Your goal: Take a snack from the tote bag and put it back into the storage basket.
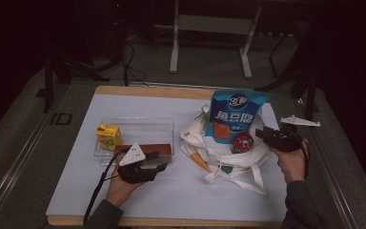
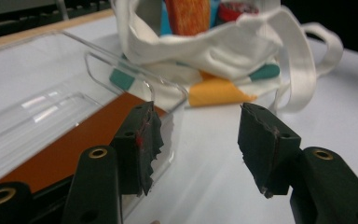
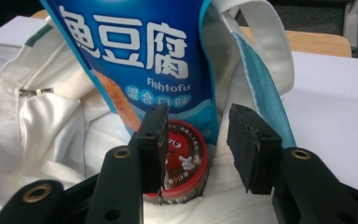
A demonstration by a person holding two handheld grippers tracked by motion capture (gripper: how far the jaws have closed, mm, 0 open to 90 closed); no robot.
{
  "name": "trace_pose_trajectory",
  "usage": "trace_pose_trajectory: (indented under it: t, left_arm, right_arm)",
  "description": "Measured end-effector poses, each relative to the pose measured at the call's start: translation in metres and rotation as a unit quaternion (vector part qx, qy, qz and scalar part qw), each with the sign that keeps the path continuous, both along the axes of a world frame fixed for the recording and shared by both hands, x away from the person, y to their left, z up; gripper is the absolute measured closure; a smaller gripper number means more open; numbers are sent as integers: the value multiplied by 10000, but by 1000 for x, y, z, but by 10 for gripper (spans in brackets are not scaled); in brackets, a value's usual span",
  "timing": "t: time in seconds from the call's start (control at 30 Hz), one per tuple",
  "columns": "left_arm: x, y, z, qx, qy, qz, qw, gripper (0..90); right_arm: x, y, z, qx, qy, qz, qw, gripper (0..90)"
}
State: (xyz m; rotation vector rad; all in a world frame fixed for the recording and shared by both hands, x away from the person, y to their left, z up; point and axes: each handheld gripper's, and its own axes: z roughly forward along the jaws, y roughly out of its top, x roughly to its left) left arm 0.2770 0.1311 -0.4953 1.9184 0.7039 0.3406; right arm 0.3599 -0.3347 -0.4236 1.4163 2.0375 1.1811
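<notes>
Landmark: white cloth bag (image 1: 224, 152), soft and crumpled, with teal and orange patches and long white straps, lying on the white sheet of the worktop (image 1: 171, 195).

Round tin (image 3: 186, 161): red rim, glossy lid with a cartoon figure, sits in the bag's mouth, just in front of a tall glossy blue snack pouch (image 3: 135, 60) that stands upright in the bag.

Right tongs (image 3: 198, 149): black jaws with worn, chipped pads, standing apart right at the tin. The left pad overlaps the tin's edge; the right pad is clear of it. Nothing gripped.

Left of the bag: clear hard plastic tray (image 2: 42, 84), rectangular with rounded corners, holding a flat brown bar (image 2: 74, 140) and a small yellow carton (image 1: 108, 136).

Left tongs (image 2: 196, 144): jaws moderately apart, empty, straddling the tray's near corner.
</notes>
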Motion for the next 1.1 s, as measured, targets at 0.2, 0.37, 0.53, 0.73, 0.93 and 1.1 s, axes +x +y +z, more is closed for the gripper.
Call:
trace_pose_trajectory:
  t: [0.2,0.37,0.53,0.73,0.93,1.1]
  left_arm:
    - [-2,-6,-8,-47,-92,-183,9998,441]
    - [-3,-8,-16,-46,-89,-268,9996,441]
    - [-2,-8,-29,-76,7,-281,9996,429]
    - [1,-9,-37,-13,87,-277,9996,432]
    - [-1,-13,-42,51,98,-314,9994,431]
    - [-2,-14,-43,109,80,-319,9994,433]
  right_arm:
    - [4,1,2,-6,0,29,10000,553]
    - [10,3,8,17,-30,76,10000,543]
    - [22,10,11,-63,-36,155,9999,528]
    - [34,14,21,30,-87,179,9998,475]
    - [46,10,28,348,-89,201,9992,452]
    - [54,13,28,297,-80,291,9991,451]
